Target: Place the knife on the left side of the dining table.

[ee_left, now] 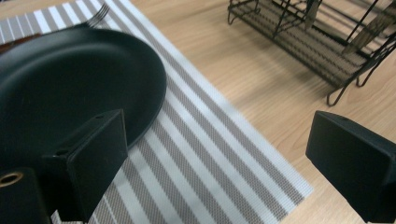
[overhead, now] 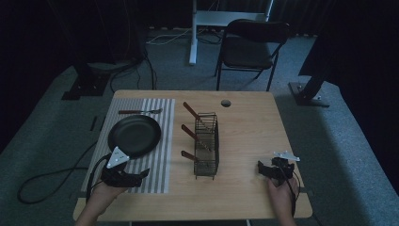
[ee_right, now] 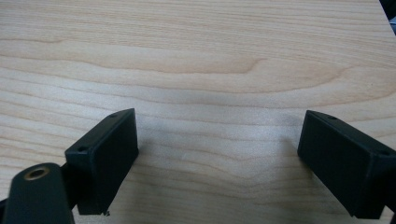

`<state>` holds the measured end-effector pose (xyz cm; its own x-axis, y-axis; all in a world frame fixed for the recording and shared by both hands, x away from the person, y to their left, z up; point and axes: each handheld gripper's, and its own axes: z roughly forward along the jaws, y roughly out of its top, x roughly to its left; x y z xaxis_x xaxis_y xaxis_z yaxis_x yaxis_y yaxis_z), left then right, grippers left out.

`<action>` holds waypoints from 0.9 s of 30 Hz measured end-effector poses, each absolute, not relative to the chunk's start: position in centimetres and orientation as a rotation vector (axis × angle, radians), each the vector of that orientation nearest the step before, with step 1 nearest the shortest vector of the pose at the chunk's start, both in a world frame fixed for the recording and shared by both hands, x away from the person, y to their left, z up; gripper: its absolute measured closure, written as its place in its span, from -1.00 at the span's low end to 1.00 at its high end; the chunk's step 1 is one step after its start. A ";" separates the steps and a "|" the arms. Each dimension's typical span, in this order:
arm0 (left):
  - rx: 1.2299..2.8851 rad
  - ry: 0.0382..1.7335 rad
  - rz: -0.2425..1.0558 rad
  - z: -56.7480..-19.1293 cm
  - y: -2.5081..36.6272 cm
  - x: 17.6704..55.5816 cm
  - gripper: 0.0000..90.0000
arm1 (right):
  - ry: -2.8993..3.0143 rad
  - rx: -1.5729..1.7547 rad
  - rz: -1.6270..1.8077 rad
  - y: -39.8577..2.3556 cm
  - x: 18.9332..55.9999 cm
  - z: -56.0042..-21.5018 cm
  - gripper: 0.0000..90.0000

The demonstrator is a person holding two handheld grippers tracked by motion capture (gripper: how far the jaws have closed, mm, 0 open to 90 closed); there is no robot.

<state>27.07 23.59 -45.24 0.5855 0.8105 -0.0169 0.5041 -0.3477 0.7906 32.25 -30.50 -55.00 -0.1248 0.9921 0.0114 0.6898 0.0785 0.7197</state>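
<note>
Grippers both stood released: my left gripper point(overhead: 143, 173) hovered over the striped placemat point(ee_left: 219, 154) just beside the black plate point(ee_left: 70, 84), probably lined up to grasp its rim; my right gripper point(overhead: 261, 168) waited over bare tabletop point(ee_right: 196, 56).

My left gripper point(overhead: 123, 176) is black, with a grey three-cornered plate on top and a black cable trailing behind; my right gripper point(overhead: 274, 169) looks the same; up close I see thick, blocky matte jaws, small screw holes, and one brass-coloured ring; my forearms are bare.
</note>
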 end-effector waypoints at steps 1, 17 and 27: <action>2.023 1.036 0.493 -45.1 23.5 27.2 -0.87 | 1.870 1.658 0.806 -30.5 32.2 -55.0 -0.75; 2.000 0.914 0.503 -42.8 21.4 28.8 -0.86 | 1.872 1.655 0.806 -30.5 32.2 -55.0 -0.75; 1.990 0.892 0.489 -41.7 20.4 30.4 -0.83 | 1.871 1.656 0.806 -30.5 32.2 -55.0 -0.75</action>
